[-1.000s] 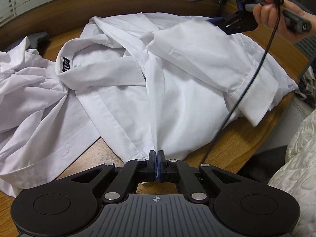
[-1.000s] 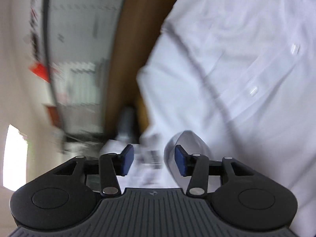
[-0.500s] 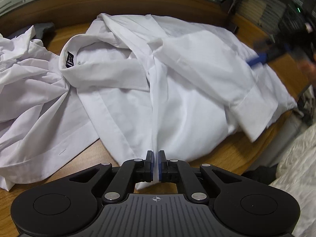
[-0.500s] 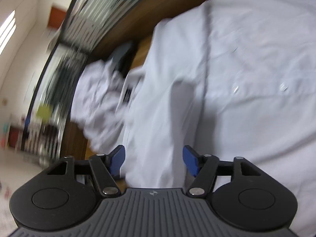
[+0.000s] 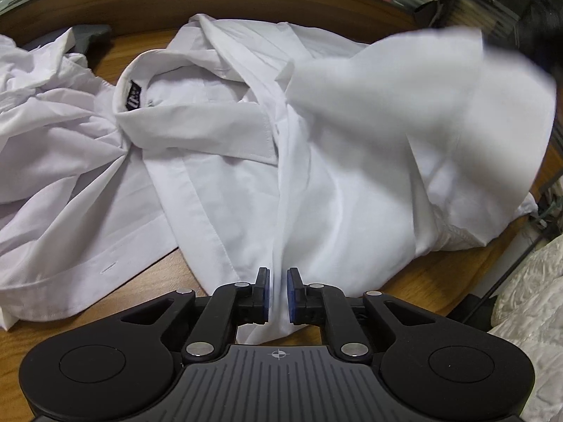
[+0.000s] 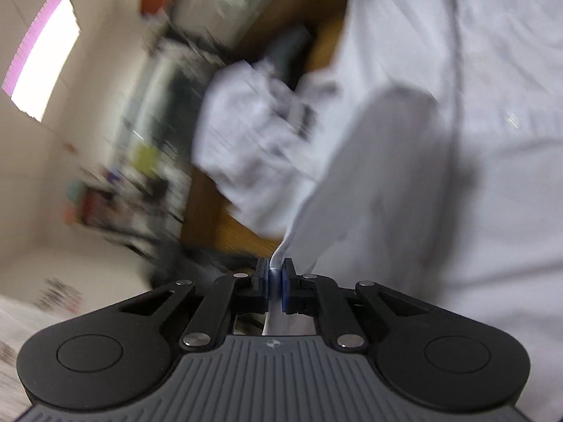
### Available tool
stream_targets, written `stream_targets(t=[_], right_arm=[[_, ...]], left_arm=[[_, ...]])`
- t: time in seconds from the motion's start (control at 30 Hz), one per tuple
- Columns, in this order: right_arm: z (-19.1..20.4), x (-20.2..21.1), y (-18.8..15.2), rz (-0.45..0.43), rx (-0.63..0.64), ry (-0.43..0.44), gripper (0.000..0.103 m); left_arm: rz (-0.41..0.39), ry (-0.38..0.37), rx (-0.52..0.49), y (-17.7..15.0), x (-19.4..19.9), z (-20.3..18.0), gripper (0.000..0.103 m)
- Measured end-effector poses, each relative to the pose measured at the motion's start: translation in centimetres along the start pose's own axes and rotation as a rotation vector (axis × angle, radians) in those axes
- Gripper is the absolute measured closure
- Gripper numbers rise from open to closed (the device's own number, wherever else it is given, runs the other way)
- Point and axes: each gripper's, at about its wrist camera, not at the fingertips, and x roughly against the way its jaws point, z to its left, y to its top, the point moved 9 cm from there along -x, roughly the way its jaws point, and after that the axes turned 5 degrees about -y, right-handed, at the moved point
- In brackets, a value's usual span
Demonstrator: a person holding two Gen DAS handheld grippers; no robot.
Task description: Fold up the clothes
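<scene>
A white dress shirt (image 5: 218,176) lies spread on the wooden table (image 5: 147,281), its collar with a black label (image 5: 133,100) at the left. My left gripper (image 5: 276,293) sits at the shirt's near hem, its jaws slightly apart, with the front placket edge running loosely between the pads. In the right wrist view my right gripper (image 6: 274,283) is shut on a pinch of the shirt's sleeve (image 6: 373,183). That sleeve (image 5: 422,98) hangs lifted and blurred over the shirt's right side in the left wrist view.
A second crumpled white garment (image 5: 38,130) lies at the left, with a dark grey object (image 5: 89,35) behind it. The table edge (image 5: 499,256) runs along the right, with a pale quilted fabric (image 5: 527,299) beyond. The right wrist view is heavily blurred.
My left gripper's jaws have parted from shut on the hem. The right gripper went from open to shut on the sleeve and has lifted it over the shirt.
</scene>
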Motion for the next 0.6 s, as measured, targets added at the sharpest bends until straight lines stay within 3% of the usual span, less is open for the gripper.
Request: stream_targets(t=[0.1,0.23,0.37,0.43,0.6], right_arm=[[2.5,1.0,4.2,-0.100,-0.058,0.121,0.096],[3.3,1.3,10.7,-0.232,-0.136,0.178,0.096],[0.9,1.2,16.3,-0.344,-0.231,0.086,0.087],[-0.6,1.1,18.2,-0.374,-0.263,0.032,0.063],[-1.3,1.7,19.7,-0.387,-0.198,-0.090,0.055]], left_arm=[[0.000,0.012,0.014,-0.2,0.1,0.1,0.091],[-0.004,0.024,0.044,-0.5,0.2,0.1,0.096],[0.000,0.049,0.067,-1.0,0.2,0.1,0.097],[-0.002,0.057,0.089,-1.2,0.3,0.3,0.096],[-0.016,0.062,0.129,-1.0,0.8,0.4,0.096]])
